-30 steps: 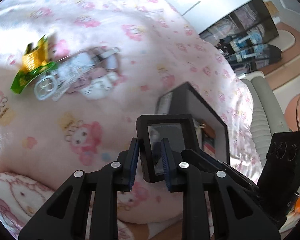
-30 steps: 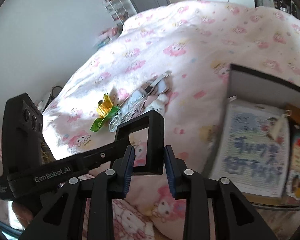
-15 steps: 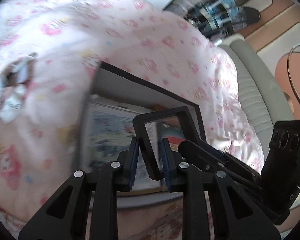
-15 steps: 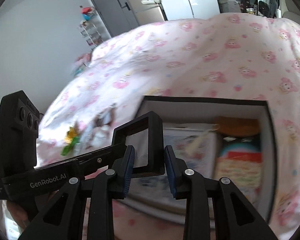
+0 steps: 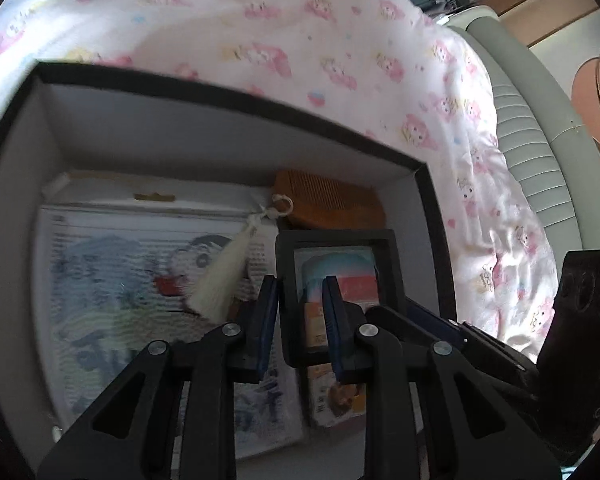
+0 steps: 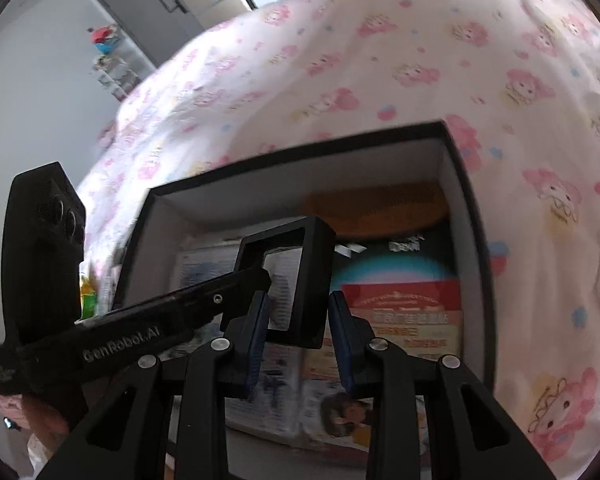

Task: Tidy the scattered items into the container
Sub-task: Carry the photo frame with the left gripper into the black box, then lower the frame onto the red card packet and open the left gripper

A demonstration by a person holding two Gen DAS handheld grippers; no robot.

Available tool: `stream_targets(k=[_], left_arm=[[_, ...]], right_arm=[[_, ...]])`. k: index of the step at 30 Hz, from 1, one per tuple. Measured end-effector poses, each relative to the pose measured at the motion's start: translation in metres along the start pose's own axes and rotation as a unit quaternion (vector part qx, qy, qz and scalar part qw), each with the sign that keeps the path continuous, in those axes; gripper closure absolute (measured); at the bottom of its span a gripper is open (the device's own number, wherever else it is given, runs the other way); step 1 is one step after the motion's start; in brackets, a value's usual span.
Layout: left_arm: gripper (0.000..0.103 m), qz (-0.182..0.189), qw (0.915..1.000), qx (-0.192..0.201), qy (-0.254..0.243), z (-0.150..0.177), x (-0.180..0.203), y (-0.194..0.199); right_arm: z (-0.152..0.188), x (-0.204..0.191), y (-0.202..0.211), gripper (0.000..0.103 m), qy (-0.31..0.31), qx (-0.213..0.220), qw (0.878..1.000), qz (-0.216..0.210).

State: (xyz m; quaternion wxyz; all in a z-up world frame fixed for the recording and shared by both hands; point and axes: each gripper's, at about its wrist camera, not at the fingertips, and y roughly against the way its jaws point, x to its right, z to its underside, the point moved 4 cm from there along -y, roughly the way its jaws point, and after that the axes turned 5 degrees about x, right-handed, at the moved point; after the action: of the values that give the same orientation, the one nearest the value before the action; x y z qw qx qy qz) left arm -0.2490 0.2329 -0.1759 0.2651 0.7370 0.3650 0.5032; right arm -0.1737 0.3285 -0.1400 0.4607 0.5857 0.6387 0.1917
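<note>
I have both hand-held grippers, left (image 5: 300,316) and right (image 6: 296,328), grasping one black frame (image 5: 336,292) above the open box (image 5: 220,136).

"GenRobot.AI" (white lettering) runs along the left gripper (image 6: 256,280).

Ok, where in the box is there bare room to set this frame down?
Little. The box floor is covered: cartoon booklet left, colourful packets right, wooden comb in the far right corner. The only bare floor shows as a thin strip along the near wall. The frame, held by both grippers, would have to lie on the flat booklet.
</note>
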Motion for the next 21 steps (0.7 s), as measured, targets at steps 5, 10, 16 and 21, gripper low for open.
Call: stream_targets(k=[5, 10, 16, 21], left_arm=[[0.082, -0.009, 0.9992, -0.038, 0.001, -0.003, 0.003, -0.011], [0.082, -0.02, 0.9983, -0.055, -0.007, 0.001, 0.005, -0.019], [0.082, -0.035, 0.999, -0.028, -0.001, 0.0, 0.006, 0.002], [0.082, -0.104, 0.9935, -0.045, 0.015, 0.002, -0.012, -0.002]], right_arm=[[0.0, 0.017, -0.009, 0.076, -0.031, -0.016, 0.999, 0.016], [0.0, 0.023, -0.004, 0.076, -0.04, -0.01, 0.999, 0.03], [-0.006, 0.028, 0.015, 0.076, -0.043, 0.028, 0.998, 0.043], [-0.013, 0.028, 0.02, 0.076, -0.029, 0.045, 0.997, 0.061]])
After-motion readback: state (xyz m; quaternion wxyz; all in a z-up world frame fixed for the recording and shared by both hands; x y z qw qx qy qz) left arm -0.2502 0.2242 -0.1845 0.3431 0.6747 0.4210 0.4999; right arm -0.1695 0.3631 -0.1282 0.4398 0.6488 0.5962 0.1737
